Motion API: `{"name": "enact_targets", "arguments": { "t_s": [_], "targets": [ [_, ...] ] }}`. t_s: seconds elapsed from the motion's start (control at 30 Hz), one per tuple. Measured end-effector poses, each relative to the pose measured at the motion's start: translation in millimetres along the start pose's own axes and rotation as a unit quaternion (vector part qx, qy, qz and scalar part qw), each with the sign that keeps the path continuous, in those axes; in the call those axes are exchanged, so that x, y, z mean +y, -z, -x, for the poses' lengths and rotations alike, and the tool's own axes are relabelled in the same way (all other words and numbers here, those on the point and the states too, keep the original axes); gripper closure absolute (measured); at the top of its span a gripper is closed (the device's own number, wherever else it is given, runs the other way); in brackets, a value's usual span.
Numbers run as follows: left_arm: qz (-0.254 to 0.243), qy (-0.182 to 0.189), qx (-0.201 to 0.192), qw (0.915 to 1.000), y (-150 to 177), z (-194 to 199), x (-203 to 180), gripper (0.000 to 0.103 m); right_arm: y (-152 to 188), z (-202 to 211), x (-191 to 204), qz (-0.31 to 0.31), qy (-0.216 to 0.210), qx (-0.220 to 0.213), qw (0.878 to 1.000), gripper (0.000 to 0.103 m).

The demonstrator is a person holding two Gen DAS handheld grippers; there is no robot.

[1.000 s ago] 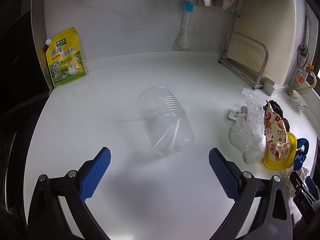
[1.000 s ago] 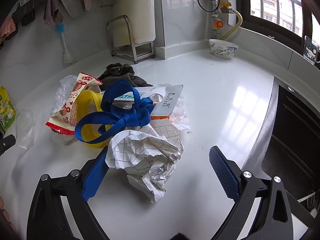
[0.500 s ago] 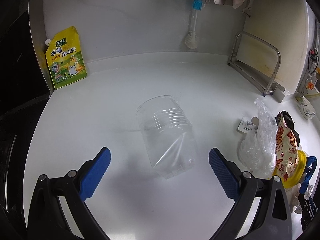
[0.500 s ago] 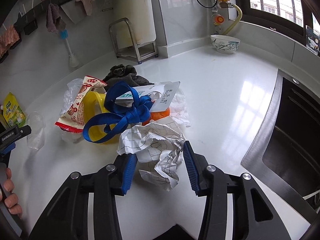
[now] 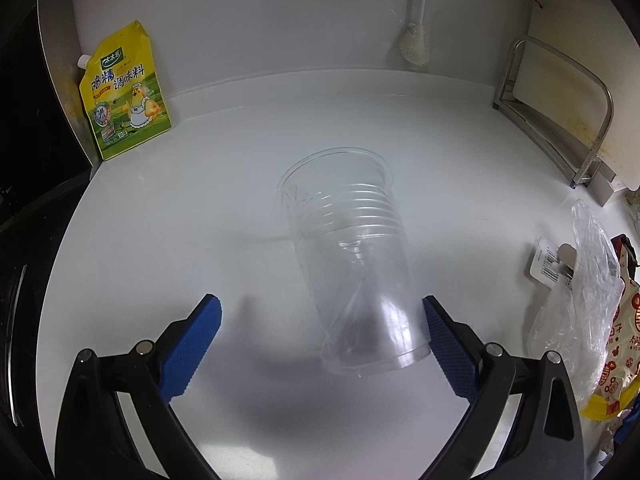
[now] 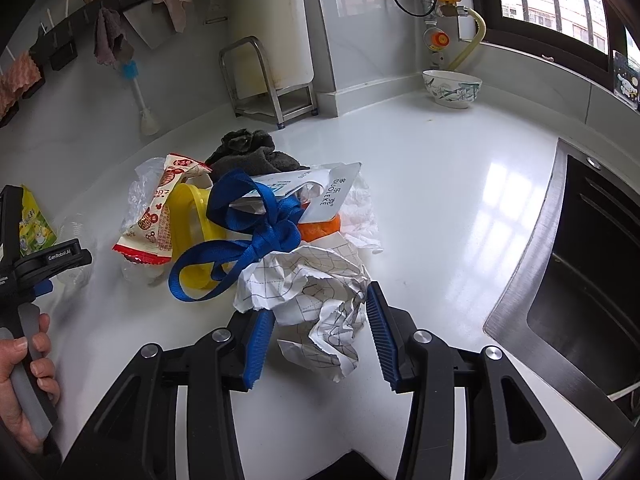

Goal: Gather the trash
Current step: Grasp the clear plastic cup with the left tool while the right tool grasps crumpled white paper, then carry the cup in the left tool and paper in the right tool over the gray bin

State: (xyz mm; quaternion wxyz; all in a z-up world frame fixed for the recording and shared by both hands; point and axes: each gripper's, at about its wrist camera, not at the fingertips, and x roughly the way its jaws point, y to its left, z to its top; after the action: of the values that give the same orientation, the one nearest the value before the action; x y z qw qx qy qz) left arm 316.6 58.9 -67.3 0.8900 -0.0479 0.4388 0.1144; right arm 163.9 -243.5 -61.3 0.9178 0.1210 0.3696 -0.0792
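A clear plastic cup (image 5: 352, 256) lies on its side on the white counter, its base between the tips of my open left gripper (image 5: 320, 320); the right finger (image 5: 444, 340) is right beside the cup's base. My right gripper (image 6: 320, 308) is shut on a crumpled grid-printed paper (image 6: 316, 292) at the near edge of a trash pile: blue ribbon (image 6: 256, 232), yellow lid (image 6: 192, 224), red-and-white snack wrapper (image 6: 160, 216), clear plastic bag (image 5: 588, 280), white card package (image 6: 320, 192), orange piece (image 6: 320, 228).
A yellow seasoning pouch (image 5: 122, 92) leans on the back wall at left. A metal rack (image 5: 560, 120) and a bottle brush (image 5: 416, 20) stand at the back. A dark rag (image 6: 252, 152), a bowl (image 6: 452, 88) and a sink (image 6: 592, 280) show in the right wrist view.
My left gripper moved forward until the cup's base sits between its open fingers. My right gripper closed on the crumpled paper and holds it.
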Motion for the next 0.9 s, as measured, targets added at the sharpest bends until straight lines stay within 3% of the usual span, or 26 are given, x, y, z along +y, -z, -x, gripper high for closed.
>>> {"name": "enact_targets", "arguments": {
  "t_s": [0.37,0.43,0.5,0.6,0.9],
  "targets": [
    [-0.001,-0.001,-0.003,1.0000,-15,-15,-5,0.010,-1,-2,4,0.005,0.004,0.001,1.000,0.055],
    [-0.003,0.007,0.000,1.0000,-14,-16,-5,0.033,-1,-3,4,0.004,0.005,0.001,1.000,0.054],
    [-0.005,0.017,0.014,0.9997,-12,-20,-6,0.047,0,-2,3,0.004,0.005,0.001,1.000,0.051],
    [-0.015,0.023,0.010,0.9996,-7,-18,-8,0.056,1,-2,2,0.002,0.006,0.000,1.000,0.049],
    [-0.060,0.038,-0.025,0.9972,13,9,-18,0.056,1,-4,-2,-0.004,0.008,0.000,1.000,0.048]
  ]
}}
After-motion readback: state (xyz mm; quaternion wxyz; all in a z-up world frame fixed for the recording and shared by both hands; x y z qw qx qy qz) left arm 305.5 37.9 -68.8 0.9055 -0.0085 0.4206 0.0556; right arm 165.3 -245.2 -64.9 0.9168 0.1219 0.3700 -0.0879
